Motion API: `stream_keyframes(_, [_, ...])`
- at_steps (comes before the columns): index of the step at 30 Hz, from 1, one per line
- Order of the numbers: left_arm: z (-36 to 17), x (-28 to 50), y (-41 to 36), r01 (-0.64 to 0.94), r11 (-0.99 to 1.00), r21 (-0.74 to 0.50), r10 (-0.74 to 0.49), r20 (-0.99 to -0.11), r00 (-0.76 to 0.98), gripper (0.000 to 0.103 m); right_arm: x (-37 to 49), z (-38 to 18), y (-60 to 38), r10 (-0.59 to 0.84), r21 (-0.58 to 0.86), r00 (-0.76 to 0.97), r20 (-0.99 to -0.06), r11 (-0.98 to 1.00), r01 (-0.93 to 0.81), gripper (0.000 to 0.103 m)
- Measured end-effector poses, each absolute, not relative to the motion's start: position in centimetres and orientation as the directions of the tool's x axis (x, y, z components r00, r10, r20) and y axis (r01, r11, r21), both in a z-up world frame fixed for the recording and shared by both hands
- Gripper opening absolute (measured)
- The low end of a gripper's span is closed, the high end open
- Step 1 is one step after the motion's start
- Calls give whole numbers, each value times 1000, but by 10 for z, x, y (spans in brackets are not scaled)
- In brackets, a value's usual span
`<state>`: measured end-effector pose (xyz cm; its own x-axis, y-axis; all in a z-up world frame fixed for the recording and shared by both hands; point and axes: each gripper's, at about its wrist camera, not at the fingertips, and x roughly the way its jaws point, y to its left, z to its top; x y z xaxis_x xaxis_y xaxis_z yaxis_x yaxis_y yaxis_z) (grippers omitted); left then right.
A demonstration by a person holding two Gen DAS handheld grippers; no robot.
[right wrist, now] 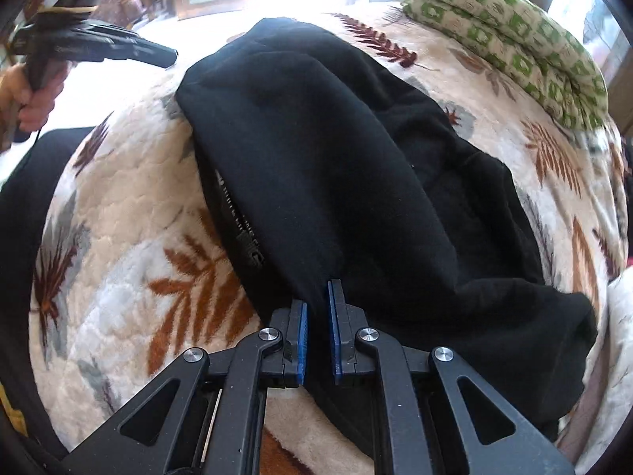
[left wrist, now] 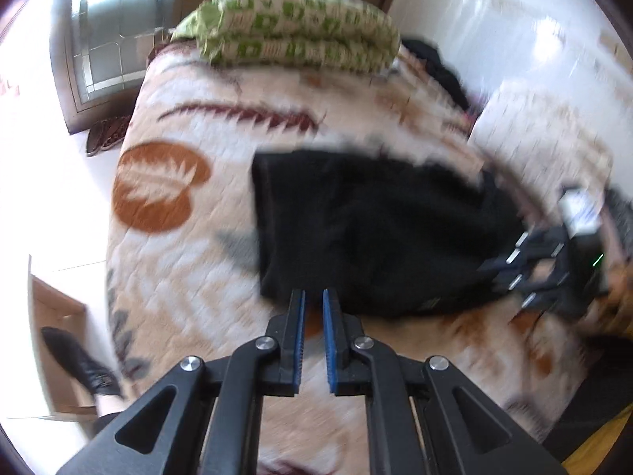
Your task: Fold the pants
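Note:
The black pants (left wrist: 379, 229) lie folded over on a leaf-patterned blanket (left wrist: 178, 277) on the bed. My left gripper (left wrist: 313, 304) hovers at the pants' near edge, its blue pads a small gap apart and nothing between them. My right gripper (right wrist: 317, 301) has black cloth of the pants (right wrist: 336, 166) running between its blue pads, which stand a narrow gap apart. It also shows at the right in the left wrist view (left wrist: 490, 267), at the pants' right end. The left gripper shows in the right wrist view (right wrist: 170, 54), held above the blanket beyond the pants' far left corner.
A folded green-and-cream quilt (left wrist: 300, 35) lies at the head of the bed, also seen in the right wrist view (right wrist: 514, 47). A dark garment (left wrist: 439, 67) lies by the wall. A white pillow (left wrist: 546, 138) sits at right. A person's shoe (left wrist: 79, 364) and floor are left of the bed.

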<state>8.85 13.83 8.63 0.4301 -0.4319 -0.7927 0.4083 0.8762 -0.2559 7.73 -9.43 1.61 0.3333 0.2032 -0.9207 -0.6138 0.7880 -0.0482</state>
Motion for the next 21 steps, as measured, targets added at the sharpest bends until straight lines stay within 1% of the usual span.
stream_keyframes(2, [98, 92, 123, 425, 864, -270, -459, -768, 447, 10, 76, 15, -93, 209, -33, 340, -917, 809, -586, 9])
stream_keyframes(4, [99, 99, 100, 453, 857, -246, -455, -775, 440, 10, 71, 13, -90, 200, -39, 354, -914, 823, -567, 10])
stream_keyframes(6, [83, 108, 76, 469, 863, -190, -397, -828, 396, 11, 72, 9, -92, 202, -21, 352, -914, 843, -538, 12])
stream_keyframes(8, [55, 116, 59, 468, 877, -111, -294, -894, 338, 11, 74, 11, -96, 215, -3, 357, -909, 853, -521, 13])
stream_keyframes(9, [43, 116, 56, 465, 881, -89, -259, -913, 317, 11, 75, 13, -99, 235, 28, 344, -909, 858, -513, 16])
stream_keyframes(10, [38, 115, 57, 466, 881, -84, -259, -909, 326, 11, 78, 16, -103, 253, 56, 332, -909, 862, -503, 27])
stream_keyframes(13, [46, 112, 64, 444, 889, -110, -278, -901, 333, 11, 86, 40, -139, 320, 167, 337, -885, 895, -413, 28])
stream_keyframes(14, [51, 111, 67, 440, 890, -122, -288, -898, 333, 11, 89, 49, -156, 316, 177, 350, -882, 910, -375, 28])
stream_keyframes(16, [63, 105, 72, 437, 890, -128, -302, -884, 356, 11, 99, 64, -199, 254, 154, 384, -888, 950, -271, 28])
stream_keyframes(19, [84, 95, 70, 454, 882, -127, -332, -852, 405, 11, 108, 81, -259, 105, 48, 434, -895, 989, -140, 29])
stream_keyframes(21, [92, 97, 58, 473, 868, -150, -365, -838, 405, 13, 114, 87, -294, 49, 22, 439, -897, 998, -65, 29])
